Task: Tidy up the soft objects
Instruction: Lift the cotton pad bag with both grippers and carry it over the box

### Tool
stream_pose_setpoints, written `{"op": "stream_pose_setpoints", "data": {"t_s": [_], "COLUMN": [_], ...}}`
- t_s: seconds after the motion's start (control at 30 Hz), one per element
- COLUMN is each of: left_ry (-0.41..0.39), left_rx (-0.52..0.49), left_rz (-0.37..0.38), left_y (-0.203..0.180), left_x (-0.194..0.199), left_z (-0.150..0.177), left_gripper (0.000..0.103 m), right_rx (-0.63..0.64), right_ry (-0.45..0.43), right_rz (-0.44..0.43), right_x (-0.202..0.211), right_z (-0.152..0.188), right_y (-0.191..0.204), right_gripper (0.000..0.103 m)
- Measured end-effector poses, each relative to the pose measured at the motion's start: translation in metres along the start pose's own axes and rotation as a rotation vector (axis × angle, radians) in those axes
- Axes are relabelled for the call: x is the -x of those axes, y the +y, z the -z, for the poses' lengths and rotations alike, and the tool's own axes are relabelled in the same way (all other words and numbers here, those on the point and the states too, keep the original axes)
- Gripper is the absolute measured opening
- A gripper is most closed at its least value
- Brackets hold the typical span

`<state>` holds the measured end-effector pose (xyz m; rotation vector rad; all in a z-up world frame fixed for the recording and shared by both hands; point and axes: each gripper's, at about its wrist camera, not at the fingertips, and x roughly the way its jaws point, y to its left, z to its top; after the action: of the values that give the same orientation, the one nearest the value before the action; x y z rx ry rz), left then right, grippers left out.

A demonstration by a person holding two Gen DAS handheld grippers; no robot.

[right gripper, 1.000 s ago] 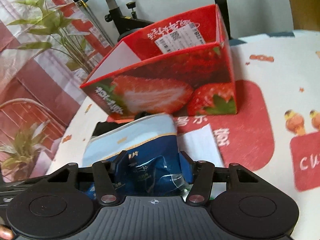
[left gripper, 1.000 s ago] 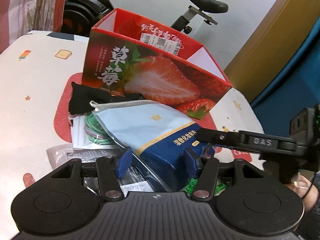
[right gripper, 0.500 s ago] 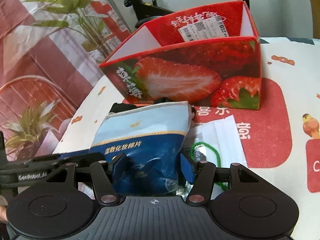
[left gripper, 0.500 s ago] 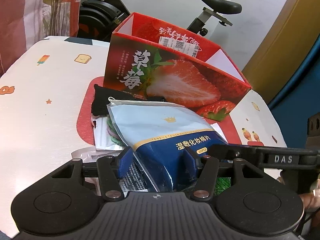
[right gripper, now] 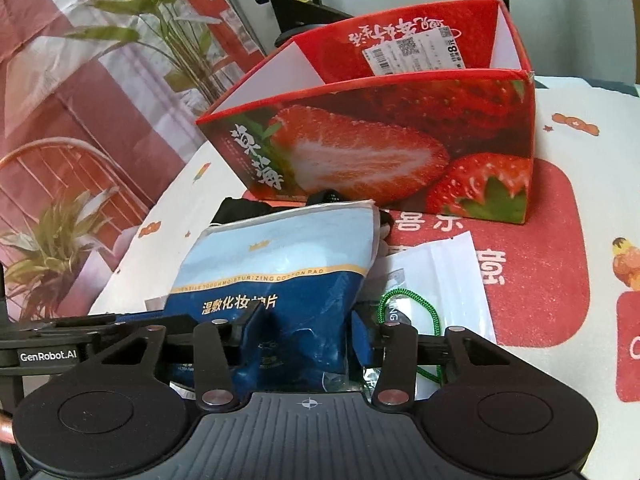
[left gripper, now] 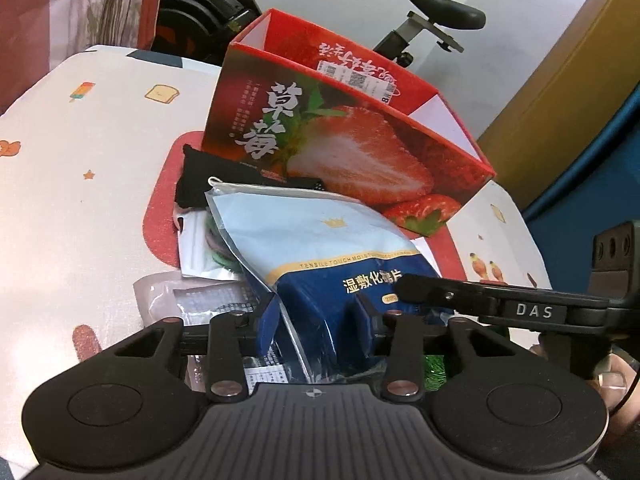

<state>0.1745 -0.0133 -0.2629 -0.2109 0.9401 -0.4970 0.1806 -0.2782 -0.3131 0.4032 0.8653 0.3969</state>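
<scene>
Because both the left gripper (left gripper: 316, 320) and right gripper (right gripper: 306, 330) have their jaws closed on the bottom end of the blue-and-pale plastic cotton-pad pouch (right gripper: 280, 268), held above the worktop before the red strawberry-printed cardboard box (right gripper: 384, 160), it looks light, squashy, slippery; grip low, firmly.

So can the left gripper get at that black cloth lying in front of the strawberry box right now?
Probably not yet. The left gripper is shut on the cotton pad bag, which also lies between it and the black cloth by the strawberry box.
</scene>
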Motion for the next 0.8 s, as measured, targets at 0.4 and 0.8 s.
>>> {"op": "stream_pose_setpoints", "data": {"t_s": [0.4,0.8], "left_ry": [0.008,-0.173], "left_rx": [0.048,-0.019], "left_rz": [0.027,0.034], "left_y": [0.007,-0.005], "left_x": [-0.002,0.045], "left_z": [0.002,-0.011], "left_gripper": [0.042,0.041], "right_rx": [-0.016,0.109], "right_ry": [0.007,-0.107], "right_rz": [-0.001,-0.03], "right_x": [-0.003,0.034], "right_z": [0.001,-0.005], "right_y": [0.0,0.035], "right_gripper": [0.04,0.035]}}
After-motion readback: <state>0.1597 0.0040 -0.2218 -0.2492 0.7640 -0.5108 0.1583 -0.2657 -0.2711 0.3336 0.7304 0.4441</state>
